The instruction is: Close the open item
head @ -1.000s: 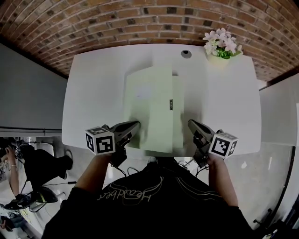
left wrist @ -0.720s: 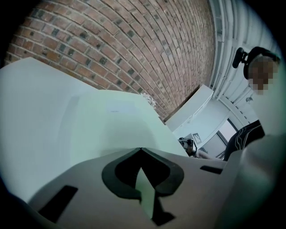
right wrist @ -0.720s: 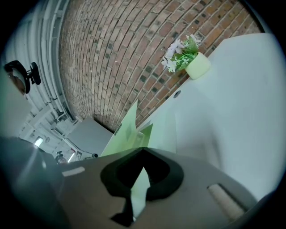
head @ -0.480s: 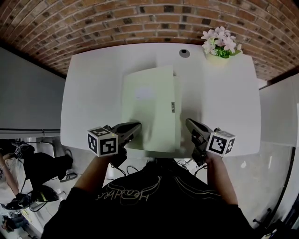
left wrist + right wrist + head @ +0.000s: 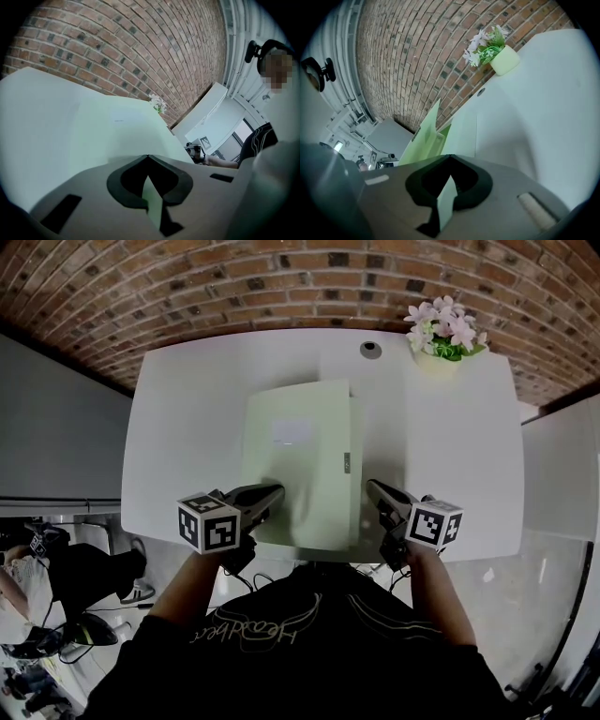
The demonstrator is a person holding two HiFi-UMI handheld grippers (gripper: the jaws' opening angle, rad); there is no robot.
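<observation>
White table [image 5: 187,427] below brick wall [image 5: 281,277], with pale green folder [image 5: 302,474] at its middle, cover tilted up, not yet flat. Left gripper [image 5: 277,489] clamped tight on cover's near left corner; right gripper [image 5: 369,486] pinched onto folder's near right edge. Flower pot [image 5: 441,351] at far right.

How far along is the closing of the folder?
Done: the cover is swung most of the way over the folder. In hand: the left gripper is shut on the cover's near edge, the right gripper on the folder's right edge. Left: in the right gripper view the cover stands tilted up, not flat, so it probably has to be lowered fully and let go.
</observation>
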